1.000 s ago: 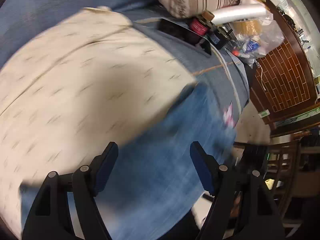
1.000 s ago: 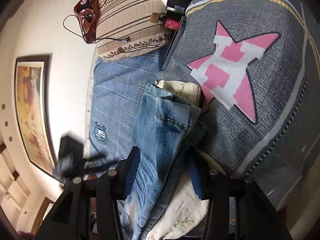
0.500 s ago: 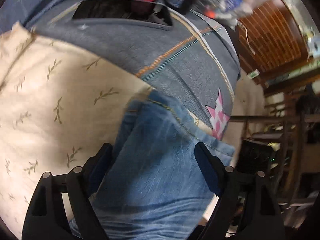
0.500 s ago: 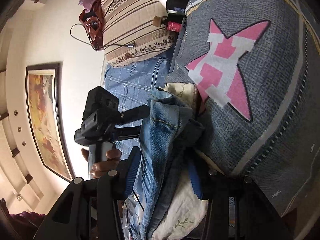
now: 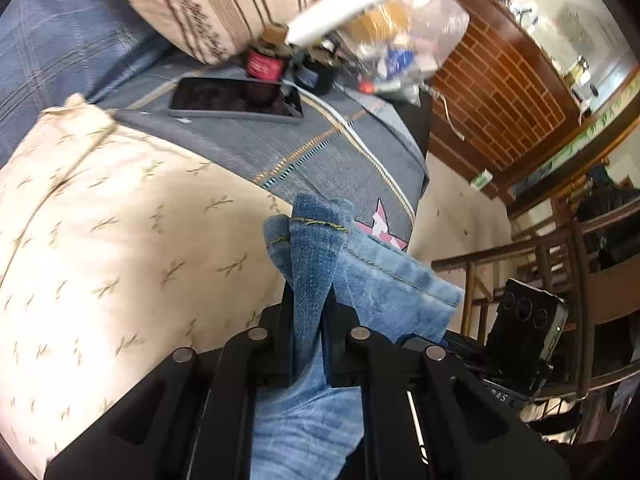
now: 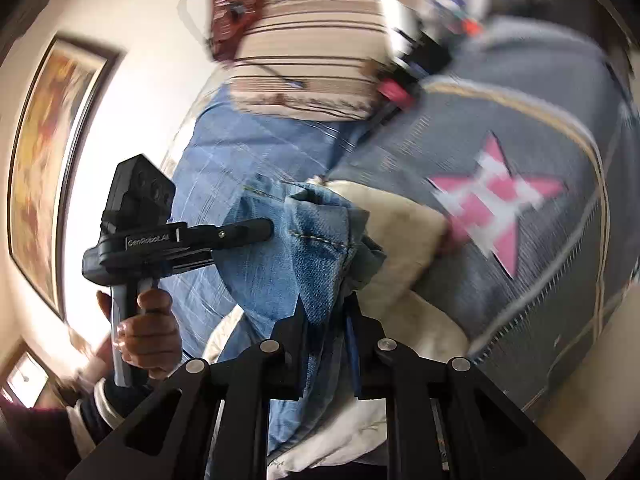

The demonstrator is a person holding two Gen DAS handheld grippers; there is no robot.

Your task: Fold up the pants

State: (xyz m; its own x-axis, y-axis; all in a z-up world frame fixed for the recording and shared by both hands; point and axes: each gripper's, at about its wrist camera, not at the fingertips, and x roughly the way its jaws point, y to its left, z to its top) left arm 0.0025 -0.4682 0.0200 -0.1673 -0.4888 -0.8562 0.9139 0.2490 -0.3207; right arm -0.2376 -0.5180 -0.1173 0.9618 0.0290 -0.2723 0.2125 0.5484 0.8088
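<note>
Denim pants beside left-view phone

One pair of blue jeans; two black grippers, the left gripper and the right gripper. One striped pillow, one cream leaf-print cushion, one dark smartphone, one pink star patch, one framed painting, one hand showing.

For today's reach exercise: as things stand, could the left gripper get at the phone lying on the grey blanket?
Probably not yet: the left gripper is shut on the jeans, though the phone lies uncovered ahead.
</note>
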